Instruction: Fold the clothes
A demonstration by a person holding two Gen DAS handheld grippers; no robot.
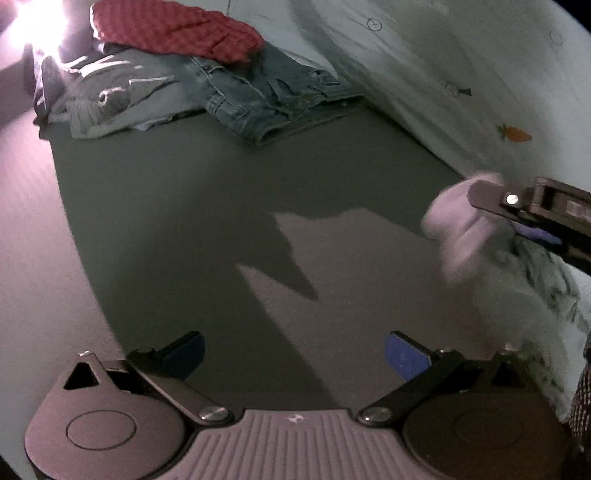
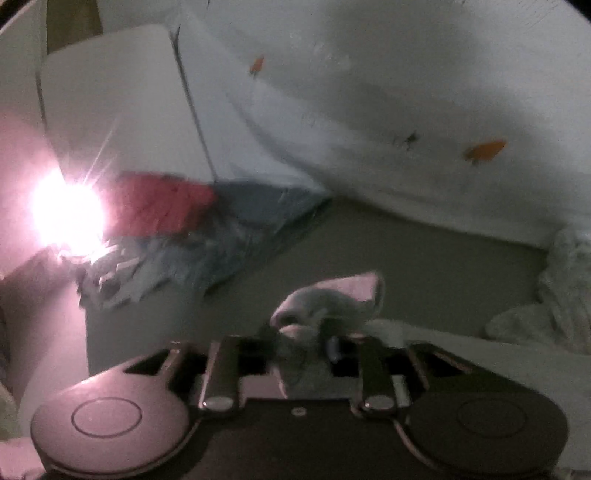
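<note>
Two views, and neither shows readable writing; only a small emblem marks the left hand-held gripper, whose blue-padded fingers stand spread over a dark green mat. Left of the mat lies pale floor. At the mat's far end sit folded jeans, a red garment and a grey shirt. A white sheet printed with carrots borders its right side. There the right hand-held gripper pinches a pale cloth.

From the right wrist, blurred, that gripper is pressed together on the cloth above the mat; a bright light glares at the mat's far left.
</note>
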